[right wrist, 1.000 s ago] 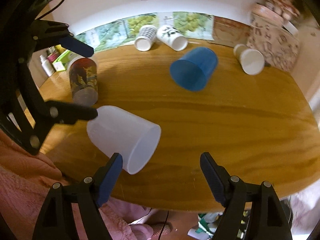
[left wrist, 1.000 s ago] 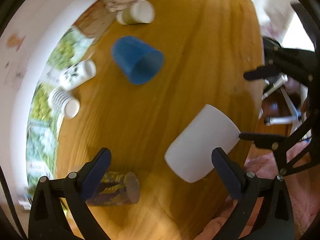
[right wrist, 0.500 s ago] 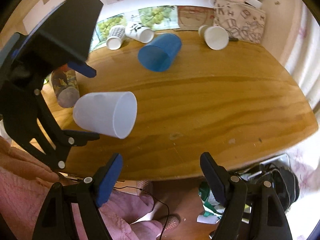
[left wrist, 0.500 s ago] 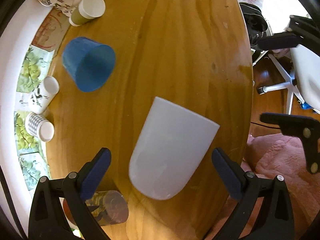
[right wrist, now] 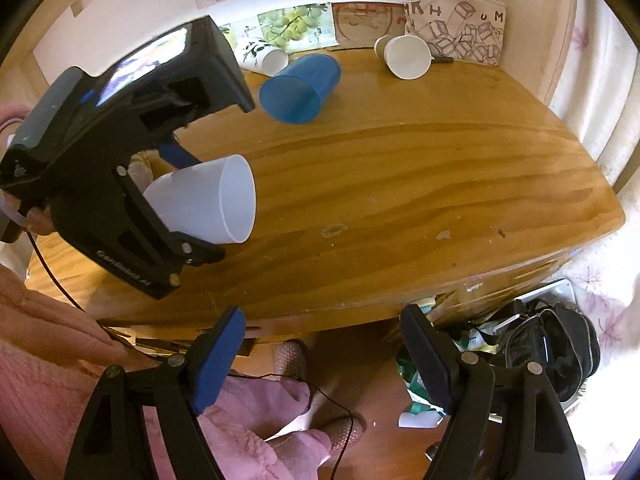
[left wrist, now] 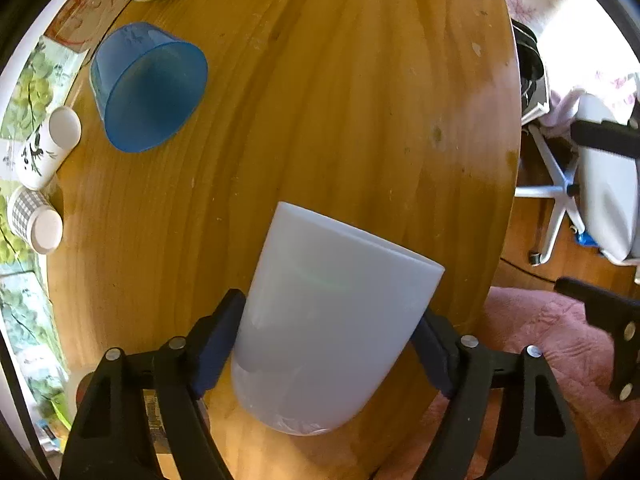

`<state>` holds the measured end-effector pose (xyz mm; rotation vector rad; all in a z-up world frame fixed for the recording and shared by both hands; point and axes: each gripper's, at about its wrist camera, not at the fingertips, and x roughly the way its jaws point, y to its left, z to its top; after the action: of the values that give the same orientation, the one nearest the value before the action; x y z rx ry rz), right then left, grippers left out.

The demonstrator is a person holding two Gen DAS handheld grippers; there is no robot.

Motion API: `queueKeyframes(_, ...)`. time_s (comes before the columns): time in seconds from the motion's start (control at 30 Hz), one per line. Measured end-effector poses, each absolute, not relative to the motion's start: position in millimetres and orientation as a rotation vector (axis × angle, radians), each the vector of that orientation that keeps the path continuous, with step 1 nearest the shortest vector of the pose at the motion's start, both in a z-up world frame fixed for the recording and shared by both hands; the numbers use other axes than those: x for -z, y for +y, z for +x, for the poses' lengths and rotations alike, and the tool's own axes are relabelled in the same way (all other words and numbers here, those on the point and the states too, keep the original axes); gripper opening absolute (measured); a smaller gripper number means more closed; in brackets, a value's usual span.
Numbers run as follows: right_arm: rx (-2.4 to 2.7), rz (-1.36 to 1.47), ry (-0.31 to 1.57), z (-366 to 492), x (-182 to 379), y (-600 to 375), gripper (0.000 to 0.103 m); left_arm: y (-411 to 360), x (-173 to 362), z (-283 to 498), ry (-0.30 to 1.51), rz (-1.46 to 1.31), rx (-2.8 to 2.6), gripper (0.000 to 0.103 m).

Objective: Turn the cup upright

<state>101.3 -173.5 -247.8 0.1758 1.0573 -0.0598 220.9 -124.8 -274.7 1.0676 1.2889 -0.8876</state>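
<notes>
The left claw (left wrist: 330, 344) is clamped on a translucent white plastic cup (left wrist: 332, 320), blue pads pressed to either flank near its closed base, in the lower centre of the left wrist view. The cup is on its side, mouth pointing away over the wooden bench (left wrist: 340, 100); from the right wrist view it shows at centre left, rim facing right, and it cannot be told whether it touches the wood. The right claw (right wrist: 320, 356) hangs with its fingers wide apart and empty beyond the bench's near edge, at the bottom of that frame. A blue plastic cup (left wrist: 146, 88) lies tipped at upper left, with paper cups (left wrist: 44, 148) beside the wall. The grip looks made; the turn upright and the setting down appear left to do.
</notes>
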Motion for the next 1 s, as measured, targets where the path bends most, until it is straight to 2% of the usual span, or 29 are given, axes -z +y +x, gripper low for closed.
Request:
queueKeyframes(0.37,0.028,0.147,1.056,102,248,-169,0.080,-115,259,248,1.333,0.829,0.885,0.081)
queueKeyframes(0.77,0.015,0.128,1.058,103,246,-166,0.080,-91,229,286,1.210,0.379,0.896,0.078)
queueKeyframes(1.0,0.003,0.115,1.065,105,246,-162,0.080,-95,237,288,1.167,0.301,0.864,0.073)
